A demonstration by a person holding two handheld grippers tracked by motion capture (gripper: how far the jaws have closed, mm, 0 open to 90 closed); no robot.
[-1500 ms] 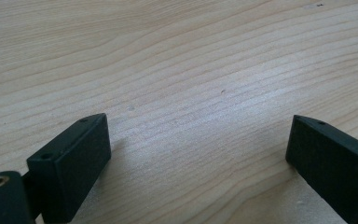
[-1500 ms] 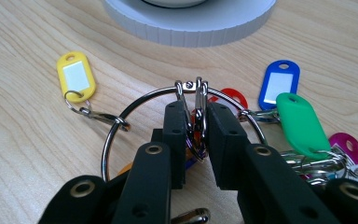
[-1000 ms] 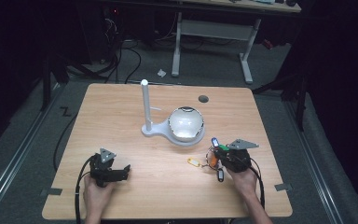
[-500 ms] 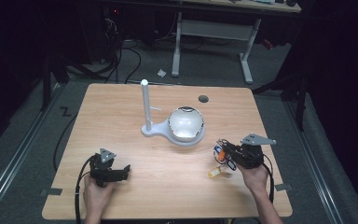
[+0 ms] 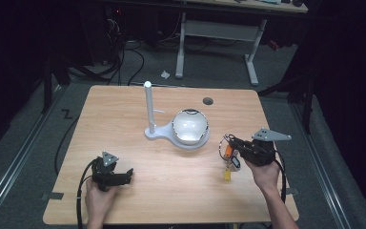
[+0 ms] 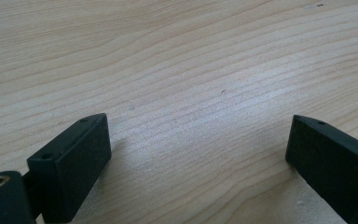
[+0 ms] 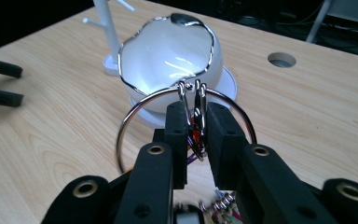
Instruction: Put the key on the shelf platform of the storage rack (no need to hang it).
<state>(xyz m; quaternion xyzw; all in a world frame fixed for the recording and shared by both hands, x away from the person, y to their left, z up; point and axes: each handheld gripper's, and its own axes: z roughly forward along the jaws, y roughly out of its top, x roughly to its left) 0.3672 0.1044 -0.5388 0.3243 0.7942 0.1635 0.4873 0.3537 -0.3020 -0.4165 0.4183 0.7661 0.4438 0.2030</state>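
Right gripper view shows the right hand-held gripper (image 7: 196, 135) clamped on a key ring (image 7: 186, 119), the white stand (image 7: 168, 56) just ahead, nearer it than the open-jawed left hand-held gripper (image 5: 124, 175).

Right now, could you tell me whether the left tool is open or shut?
Open. The left tool has its two black jaws spread wide apart, with bare light wooden table between them and nothing held.
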